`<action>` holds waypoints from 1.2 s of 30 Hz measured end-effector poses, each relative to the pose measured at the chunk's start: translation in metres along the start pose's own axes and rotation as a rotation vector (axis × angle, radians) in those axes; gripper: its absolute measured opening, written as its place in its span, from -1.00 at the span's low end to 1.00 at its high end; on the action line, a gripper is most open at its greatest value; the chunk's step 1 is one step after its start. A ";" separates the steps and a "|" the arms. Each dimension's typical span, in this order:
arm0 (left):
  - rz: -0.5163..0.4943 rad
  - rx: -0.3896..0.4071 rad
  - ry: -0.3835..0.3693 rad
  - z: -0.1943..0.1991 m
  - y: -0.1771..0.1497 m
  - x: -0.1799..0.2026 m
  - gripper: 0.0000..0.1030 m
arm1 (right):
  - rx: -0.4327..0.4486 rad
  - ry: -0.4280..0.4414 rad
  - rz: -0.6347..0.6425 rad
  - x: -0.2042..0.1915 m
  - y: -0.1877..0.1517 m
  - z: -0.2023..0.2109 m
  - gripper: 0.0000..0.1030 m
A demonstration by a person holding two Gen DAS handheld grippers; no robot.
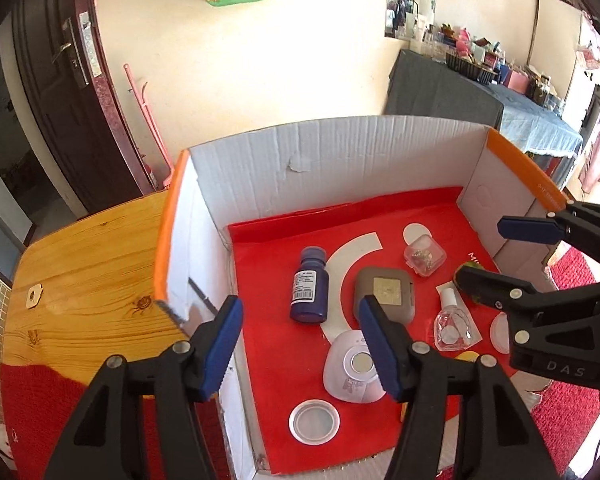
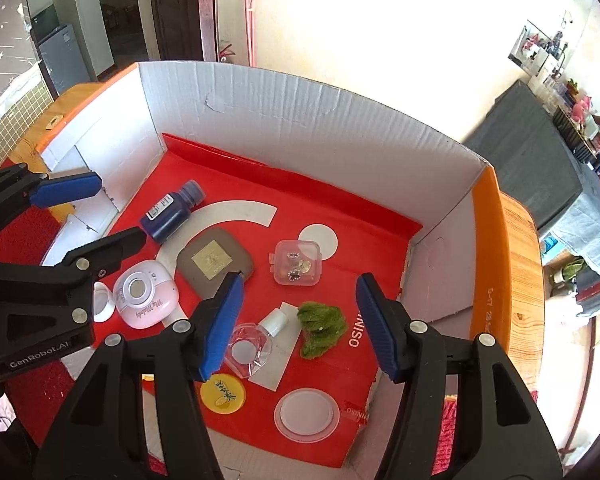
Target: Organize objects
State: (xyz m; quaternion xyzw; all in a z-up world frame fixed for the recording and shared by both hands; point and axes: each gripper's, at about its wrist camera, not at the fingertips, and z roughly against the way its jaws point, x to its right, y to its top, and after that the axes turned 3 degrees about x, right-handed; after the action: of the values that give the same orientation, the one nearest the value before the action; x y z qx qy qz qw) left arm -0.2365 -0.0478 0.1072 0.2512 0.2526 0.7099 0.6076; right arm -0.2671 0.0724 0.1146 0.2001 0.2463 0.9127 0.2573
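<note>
Right wrist view: both claws, left claw (image 2: 96, 208) and right claw (image 2: 298, 320), released and empty over box (image 2: 300, 92); bottle (image 2: 172, 212), compact (image 2: 214, 260), moss (image 2: 322, 322) all loose, sorting barely started.

A dark blue plastic bottle (image 2: 171, 212) with a white label lies at ten o'clock on the red, white-patterned paper liner (image 2: 340, 200); a fuzzy green clump (image 2: 322, 326) sits at centre.

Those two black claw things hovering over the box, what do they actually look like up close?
Both the left gripper and the right gripper are black plastic clamps with silver rivets and two fingers tipped in ribbed blue pads. One body reads "GenRobot.AI", the other shows "DAS". No cables or sleeves are visible.
</note>
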 end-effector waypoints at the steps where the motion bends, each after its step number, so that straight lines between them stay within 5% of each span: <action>1: 0.018 0.012 -0.007 0.004 -0.004 -0.008 0.22 | 0.014 0.003 -0.003 -0.001 -0.001 0.002 0.18; 10: 0.045 0.139 0.005 0.028 -0.025 0.001 0.37 | 0.188 0.009 -0.071 -0.019 -0.017 0.039 0.38; 20: 0.043 0.296 -0.014 0.059 -0.053 0.023 0.82 | 0.394 -0.011 -0.130 -0.008 -0.044 0.071 0.77; 26: 0.077 0.360 0.011 0.054 -0.069 0.024 0.96 | 0.503 -0.071 -0.125 -0.015 -0.066 0.075 0.84; 36: 0.064 0.389 0.091 0.029 -0.079 0.031 1.00 | 0.512 -0.108 -0.154 -0.017 -0.078 0.044 0.90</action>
State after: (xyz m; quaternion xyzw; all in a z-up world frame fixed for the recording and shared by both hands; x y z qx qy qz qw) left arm -0.1635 -0.0049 0.0784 0.3393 0.4040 0.6774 0.5126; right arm -0.2031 0.1365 0.1026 0.2879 0.4694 0.7865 0.2796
